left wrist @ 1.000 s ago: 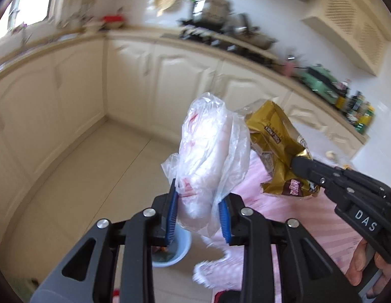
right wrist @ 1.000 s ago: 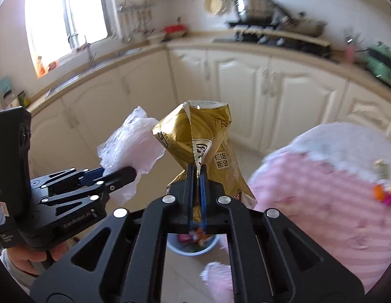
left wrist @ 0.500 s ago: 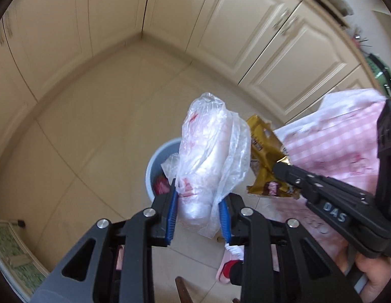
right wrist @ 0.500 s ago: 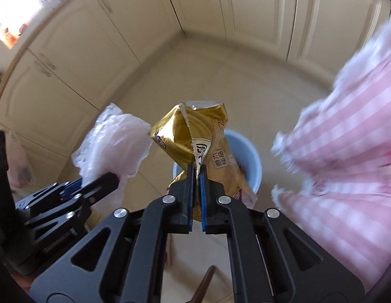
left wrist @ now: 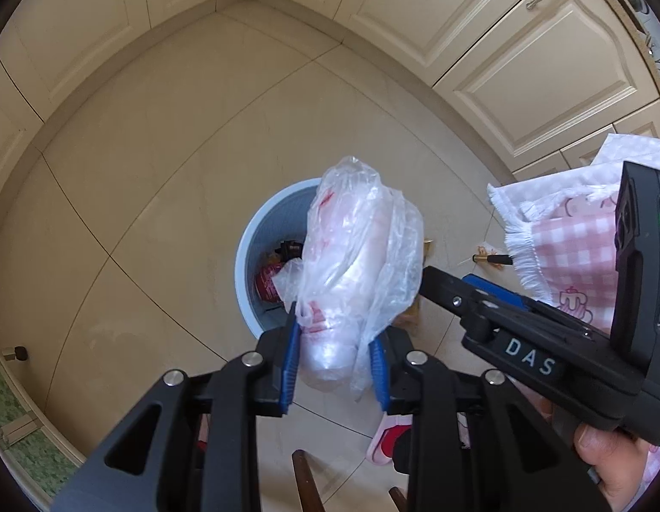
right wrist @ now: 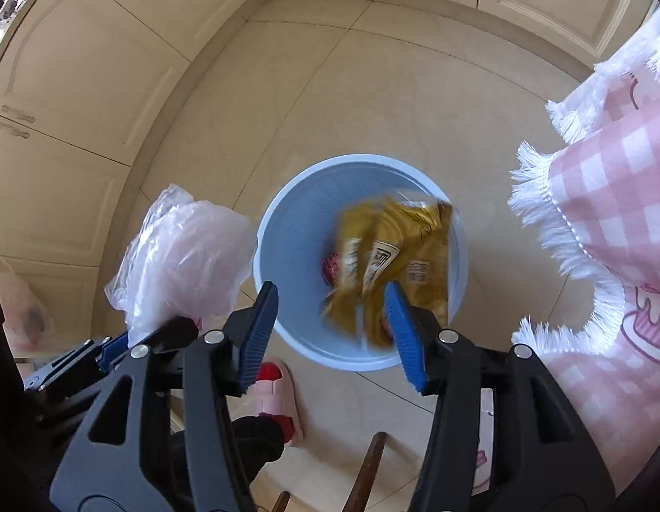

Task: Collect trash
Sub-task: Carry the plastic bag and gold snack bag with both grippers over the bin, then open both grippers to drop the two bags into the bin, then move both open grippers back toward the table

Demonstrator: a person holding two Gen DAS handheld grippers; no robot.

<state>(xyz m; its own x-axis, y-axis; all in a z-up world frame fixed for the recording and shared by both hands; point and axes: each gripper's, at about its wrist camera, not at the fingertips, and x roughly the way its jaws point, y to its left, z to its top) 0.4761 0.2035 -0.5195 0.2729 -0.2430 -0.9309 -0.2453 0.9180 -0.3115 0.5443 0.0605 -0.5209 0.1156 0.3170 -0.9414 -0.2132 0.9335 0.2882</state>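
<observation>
The gold snack wrapper (right wrist: 393, 264) is blurred and loose over the mouth of the pale blue bin (right wrist: 287, 333) — nothing pinches it now. The right gripper (right wrist: 330, 333) has just been opening its jaws, and they stand apart with the wrapper beyond them, overlapping only the tip of the right-hand pad in the view, not pressed by either. That reads as a drop: the gripper points steeply down over the bin so the wrapper falls inside, not onto the floor tiles (right wrist: 372, 106).

Inside the bin there is already something red (left wrist: 268, 283), at about 9 o'clock from the wrapper in the right wrist view.

The crumpled clear plastic bag (left wrist: 355, 256) is the other piece of trash. The left gripper (left wrist: 336, 367) has its jaws narrowed on the bag's lower end, the bulk sticking up past the blue pads (left wrist: 290, 354). It hangs partly over the bin's rim, a little toward 9 o'clock of the bin's centre as the right wrist camera sees it — probably held back until the wrapper is clear, and it may need to shift further over the opening first.

At 3 o'clock a pink checked cloth (right wrist: 607, 213) with a white fringe hangs near the bin. At 6 o'clock stands a foot in a pink slipper (right wrist: 274, 392).
</observation>
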